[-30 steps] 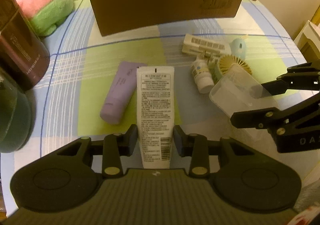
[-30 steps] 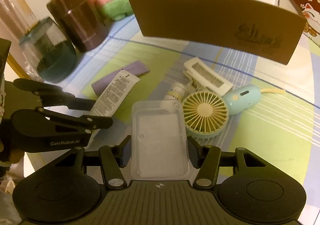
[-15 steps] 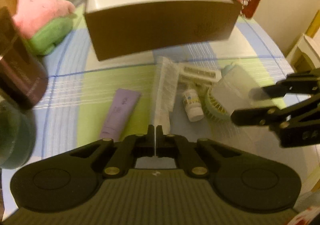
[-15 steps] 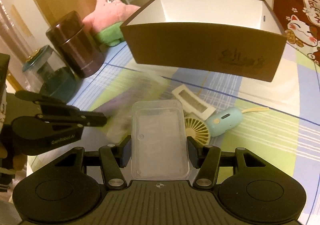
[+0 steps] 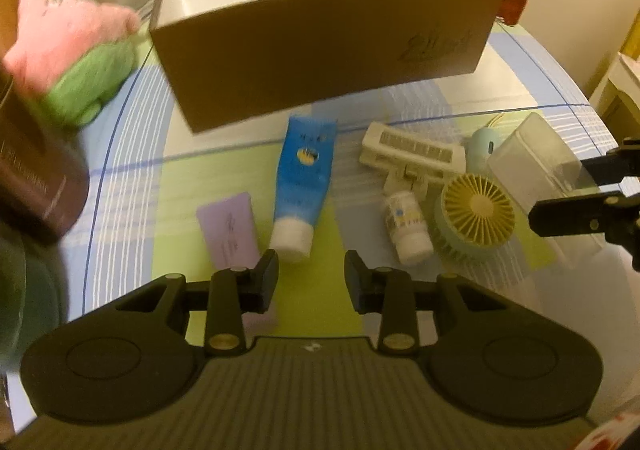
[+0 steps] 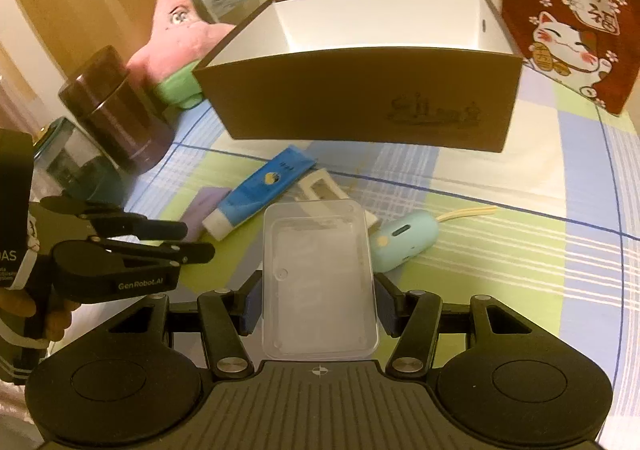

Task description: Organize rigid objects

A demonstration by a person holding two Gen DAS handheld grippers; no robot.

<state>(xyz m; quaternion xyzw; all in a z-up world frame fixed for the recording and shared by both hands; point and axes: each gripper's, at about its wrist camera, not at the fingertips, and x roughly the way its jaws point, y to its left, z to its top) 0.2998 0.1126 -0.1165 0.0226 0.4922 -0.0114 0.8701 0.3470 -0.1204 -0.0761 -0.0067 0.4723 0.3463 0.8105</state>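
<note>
The right gripper is clamping the clear plastic case lengthwise toward the brown box lying directly ahead, while the left gripper is hanging open and empty.

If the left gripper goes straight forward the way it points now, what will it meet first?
Probably the white cap of the blue tube, which lies just ahead of the open left gripper; farther on stands the brown box. Depth is uncertain.

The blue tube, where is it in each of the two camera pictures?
Left wrist view: the blue tube lies mid-picture, cap toward the camera, beyond the open left claw.
Right wrist view: it lies left of centre, slanted, cap lower left.
Shared landmark: the brown box just behind it.
</note>
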